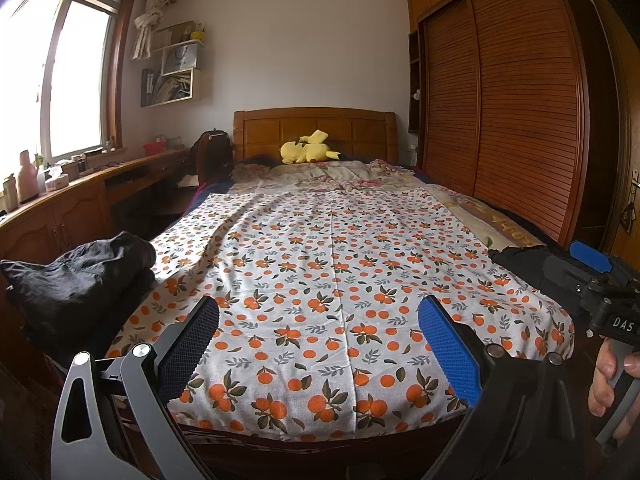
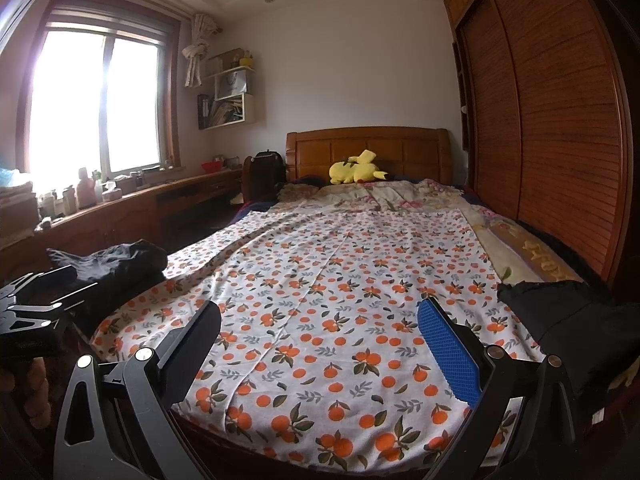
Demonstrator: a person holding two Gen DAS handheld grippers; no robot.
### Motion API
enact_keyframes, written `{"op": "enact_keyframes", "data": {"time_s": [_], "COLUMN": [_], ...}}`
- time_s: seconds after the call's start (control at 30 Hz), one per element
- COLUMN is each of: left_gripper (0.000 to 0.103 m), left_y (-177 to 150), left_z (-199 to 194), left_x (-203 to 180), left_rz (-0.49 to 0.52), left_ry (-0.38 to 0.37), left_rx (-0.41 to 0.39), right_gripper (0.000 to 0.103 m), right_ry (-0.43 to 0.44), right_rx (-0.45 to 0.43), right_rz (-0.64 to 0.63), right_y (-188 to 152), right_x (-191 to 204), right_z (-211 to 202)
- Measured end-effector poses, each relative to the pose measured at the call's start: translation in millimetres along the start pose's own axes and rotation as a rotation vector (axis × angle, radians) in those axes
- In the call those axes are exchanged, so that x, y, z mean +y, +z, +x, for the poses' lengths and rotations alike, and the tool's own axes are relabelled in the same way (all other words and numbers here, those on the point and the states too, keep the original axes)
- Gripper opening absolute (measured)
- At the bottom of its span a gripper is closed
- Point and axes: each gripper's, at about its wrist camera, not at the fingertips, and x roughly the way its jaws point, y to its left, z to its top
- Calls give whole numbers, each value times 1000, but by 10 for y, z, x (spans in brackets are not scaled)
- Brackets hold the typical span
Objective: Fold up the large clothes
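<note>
While nothing looks folded yet, the left wrist view shows the left gripper (image 1: 318, 316) spread wide and empty above the orange-print sheet (image 1: 328, 264); 1 black garment (image 1: 80, 276) is heaped at its left edge. From the right wrist view, the right gripper (image 2: 320, 320) gapes empty too, with 1 second dark garment (image 2: 568, 312) lying right.

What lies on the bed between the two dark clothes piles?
Only the orange-print sheet, spread flat between the left pile and the right pile; nothing rests on that stretch. Both wrist views show it.
</note>
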Motion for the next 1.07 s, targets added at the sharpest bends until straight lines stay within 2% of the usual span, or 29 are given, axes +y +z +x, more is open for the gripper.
{"op": "enact_keyframes", "data": {"time_s": [1.07], "left_gripper": [101], "left_y": [4], "left_z": [-4], "left_x": [15], "left_rz": [2], "left_ry": [2], "left_rx": [-2], "right_gripper": [95], "right_ry": [-6], "right_rx": [1], "right_rz": [6], "right_y": [-20], "right_x": [-47], "right_z": [21]}}
